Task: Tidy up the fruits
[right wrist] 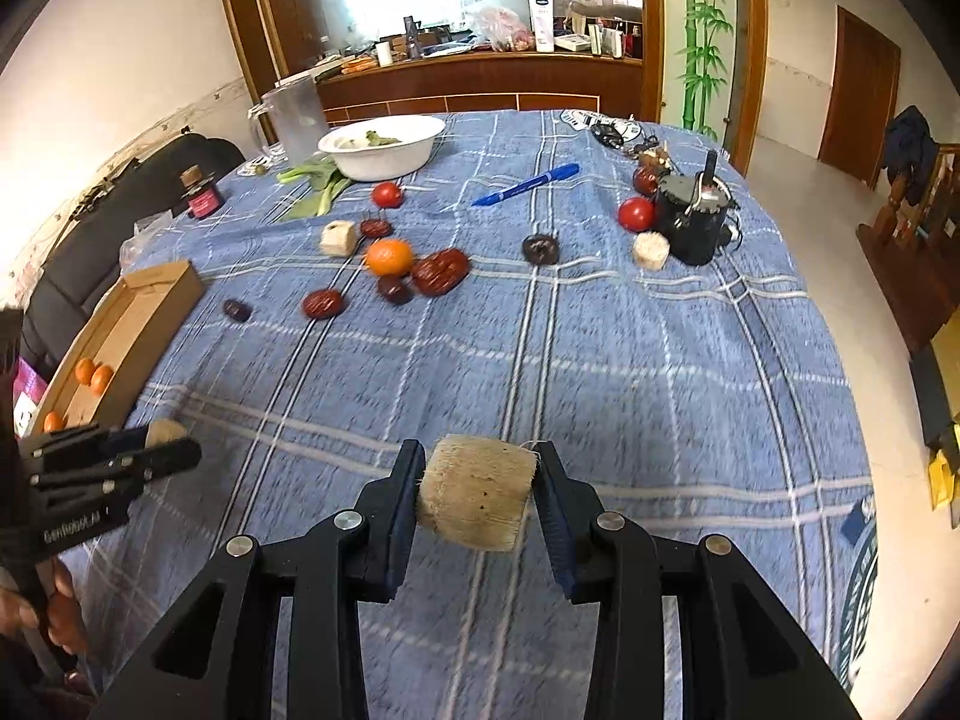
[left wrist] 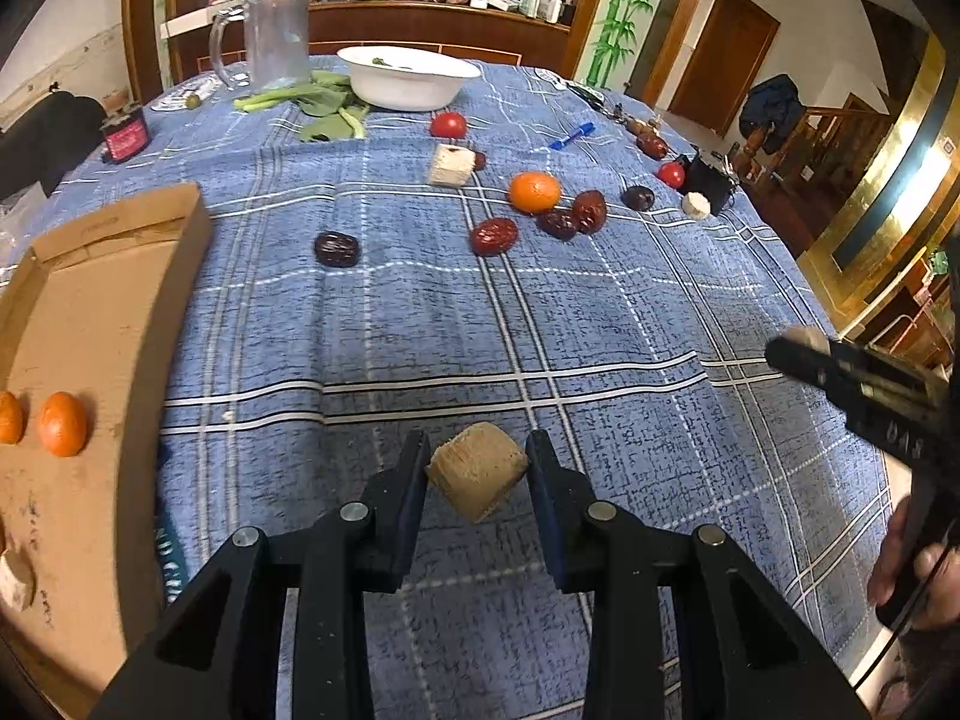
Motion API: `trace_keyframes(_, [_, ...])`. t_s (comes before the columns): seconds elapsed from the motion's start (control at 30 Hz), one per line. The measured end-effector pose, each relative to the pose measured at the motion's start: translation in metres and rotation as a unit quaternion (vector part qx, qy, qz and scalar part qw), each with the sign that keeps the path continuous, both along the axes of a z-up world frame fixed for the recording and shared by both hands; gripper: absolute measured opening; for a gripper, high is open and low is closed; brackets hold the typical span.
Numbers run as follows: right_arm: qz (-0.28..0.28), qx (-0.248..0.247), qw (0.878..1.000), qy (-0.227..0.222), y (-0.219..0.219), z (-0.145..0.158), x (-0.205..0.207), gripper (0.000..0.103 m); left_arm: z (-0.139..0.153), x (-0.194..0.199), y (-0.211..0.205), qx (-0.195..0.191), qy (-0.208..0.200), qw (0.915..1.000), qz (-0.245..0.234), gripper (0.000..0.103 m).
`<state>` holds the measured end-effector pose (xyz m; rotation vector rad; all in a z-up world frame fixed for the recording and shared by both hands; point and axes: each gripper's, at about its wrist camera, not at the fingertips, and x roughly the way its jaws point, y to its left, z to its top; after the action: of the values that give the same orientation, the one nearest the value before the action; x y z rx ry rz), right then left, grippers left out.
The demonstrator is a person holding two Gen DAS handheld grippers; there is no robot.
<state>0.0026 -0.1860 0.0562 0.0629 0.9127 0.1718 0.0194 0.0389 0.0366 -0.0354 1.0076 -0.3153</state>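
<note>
Left hand-held gripper (left wrist: 478, 468) clamped on a tan chunk (left wrist: 477, 471), right hand-held gripper (right wrist: 478, 483) gripping a fibrous chunk (right wrist: 477, 489), above blue tablecloth (left wrist: 420, 312)

The left hand-held gripper (left wrist: 477, 474) is held low over the tabletop (left wrist: 600, 312), its two fingers closed from either side on a pale fibrous chunk (left wrist: 477, 471). The right hand-held gripper (right wrist: 477, 489) is held likewise, level and pointing forward, its fingers clamped on a pale cylindrical piece (right wrist: 477, 492). Each gripper is seen from the side in the other's view, gripped by a bare hand (left wrist: 912, 570).
</note>
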Motion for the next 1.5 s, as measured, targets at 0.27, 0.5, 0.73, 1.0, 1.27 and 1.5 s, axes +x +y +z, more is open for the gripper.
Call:
trace_keyframes(0.27, [0.012,0.009,1.000,0.001,0.026,0.001,-0.011,0.039,0.020,-0.013,0.024,0.003,-0.024,0.9995,0.020,0.032])
trace_keyframes(0.5, [0.048,0.008,0.999,-0.005,0.068,0.008,-0.003,0.039,0.034,-0.019,0.056,-0.004,-0.039,0.9982,0.045,0.032])
trace_keyframes(0.73, [0.087,0.011,0.996,-0.010,0.115,0.015,0.011,0.039,0.041,-0.024,0.099,-0.002,-0.048,0.9953,0.084,0.032])
trace_keyframes(1.0, [0.128,0.020,0.991,-0.014,0.165,0.020,0.030,0.040,0.042,-0.026,0.157,0.007,-0.049,0.9890,0.140,0.032])
trace_keyframes(1.27, [0.159,0.033,0.987,-0.001,0.215,0.017,0.055,0.040,0.044,-0.019,0.207,0.022,-0.050,0.9824,0.178,0.032])
trace_keyframes(1.5, [0.185,0.037,0.982,0.002,0.261,0.021,0.083,0.040,0.045,0.005,0.244,0.035,-0.050,0.9775,0.202,0.032])
